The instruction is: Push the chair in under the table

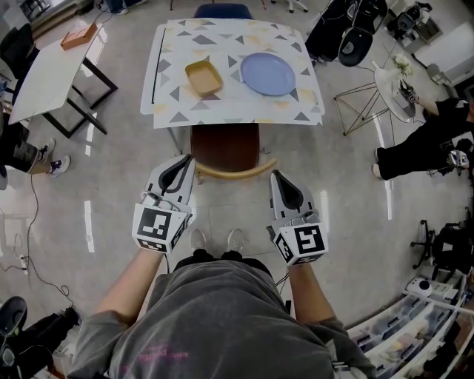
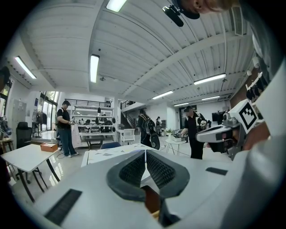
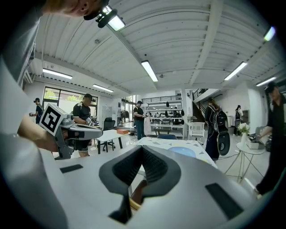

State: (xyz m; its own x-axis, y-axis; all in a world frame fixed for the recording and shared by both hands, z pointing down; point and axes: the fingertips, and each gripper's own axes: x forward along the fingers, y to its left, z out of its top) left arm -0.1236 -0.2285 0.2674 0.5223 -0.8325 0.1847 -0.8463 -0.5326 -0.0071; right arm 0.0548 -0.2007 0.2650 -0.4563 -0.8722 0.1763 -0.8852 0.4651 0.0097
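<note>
The chair has a brown seat (image 1: 224, 146) and a curved pale wooden backrest (image 1: 229, 172). It stands half under the table (image 1: 229, 112), which wears a triangle-patterned cloth. My left gripper (image 1: 189, 159) is shut and empty, its tip at the backrest's left end. My right gripper (image 1: 274, 175) is also shut and empty, at the backrest's right end. Whether either tip presses on the wood I cannot tell. In the left gripper view the left gripper (image 2: 145, 154) has its jaws closed together, the brown seat (image 2: 152, 201) below them. The right gripper (image 3: 142, 150) looks the same in its own view.
A blue plate (image 1: 267, 73) and a yellow tray (image 1: 204, 78) lie on the table; a blue chair (image 1: 222, 10) stands at its far side. A white table (image 1: 44, 74) with an orange box (image 1: 78, 35) is at the left, a wire-legged side table (image 1: 363, 104) and a seated person (image 1: 422, 141) at the right.
</note>
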